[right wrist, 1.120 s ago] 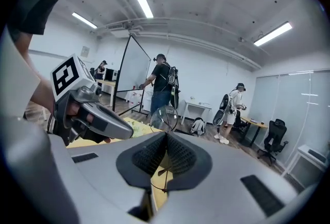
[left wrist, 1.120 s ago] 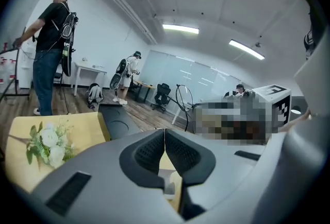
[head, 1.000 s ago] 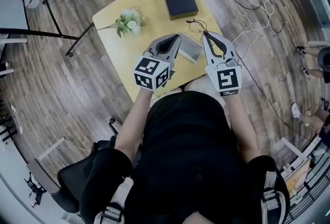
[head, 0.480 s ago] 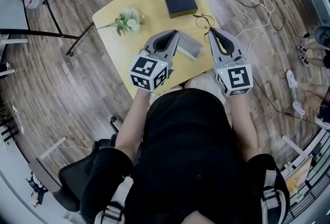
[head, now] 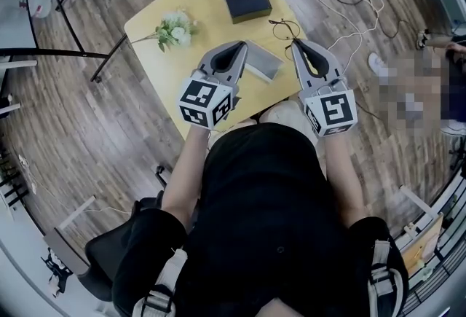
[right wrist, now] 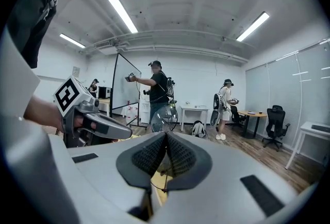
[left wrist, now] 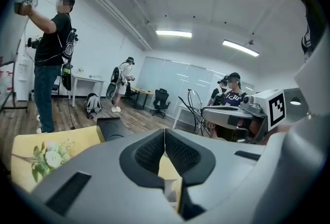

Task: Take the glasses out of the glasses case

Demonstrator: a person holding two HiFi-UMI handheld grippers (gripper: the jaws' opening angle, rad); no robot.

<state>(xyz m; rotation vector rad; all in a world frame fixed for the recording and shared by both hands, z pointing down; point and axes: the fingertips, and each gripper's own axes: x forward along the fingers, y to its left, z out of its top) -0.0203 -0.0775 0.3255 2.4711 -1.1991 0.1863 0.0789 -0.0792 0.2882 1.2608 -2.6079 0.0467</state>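
At table (head: 156, 64), glasses (head: 282, 29) in level right gripper (head: 295, 44)

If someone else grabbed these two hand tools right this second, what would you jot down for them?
Right gripper: shut on the wire-framed glasses, held clear of the case.
Left gripper: jaws together, tip at the open grey glasses case; I cannot tell if it pinches the case.
Done: the glasses are out of the case.
Left: probably set them down on the yellow table.
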